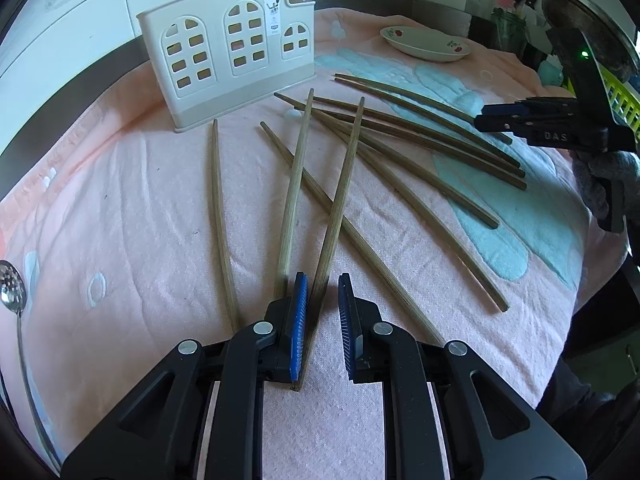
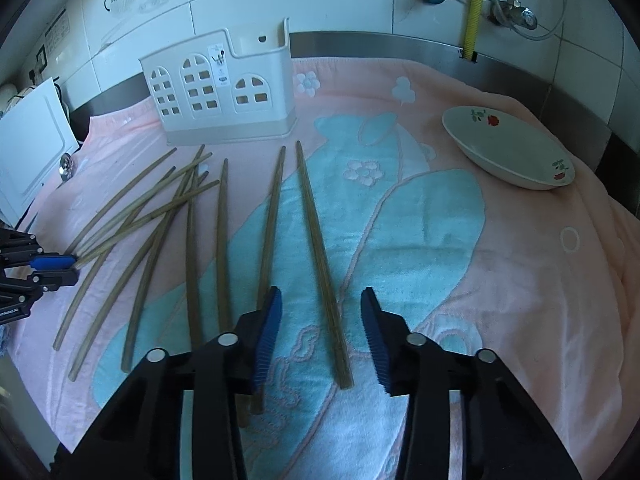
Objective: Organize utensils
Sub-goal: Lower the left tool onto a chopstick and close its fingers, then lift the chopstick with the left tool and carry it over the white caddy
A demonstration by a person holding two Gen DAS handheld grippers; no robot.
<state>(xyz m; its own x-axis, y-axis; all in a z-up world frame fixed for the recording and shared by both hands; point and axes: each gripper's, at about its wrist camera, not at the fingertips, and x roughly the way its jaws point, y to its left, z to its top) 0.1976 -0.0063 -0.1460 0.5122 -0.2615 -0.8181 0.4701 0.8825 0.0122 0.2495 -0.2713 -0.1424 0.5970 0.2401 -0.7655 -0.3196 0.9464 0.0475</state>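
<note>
None of the chopsticks (image 2: 224, 240) racked; holder (image 2: 224, 92) empty. Left claw (image 1: 323, 328) pinches one, right claw (image 2: 322, 336) straddles another, ungripped.

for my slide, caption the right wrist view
Right gripper fingers straddle one chopstick on the pink towel.

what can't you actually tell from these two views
- Inside of the white utensil holder: both views show only its front wall, so its contents are hidden.
- Left gripper: a chopstick lies between the pads, but whether they pinch it is unclear.
- Slotted spoon: cut off by the left-wrist view's edge.
- Holder's label: too small to read.
</note>
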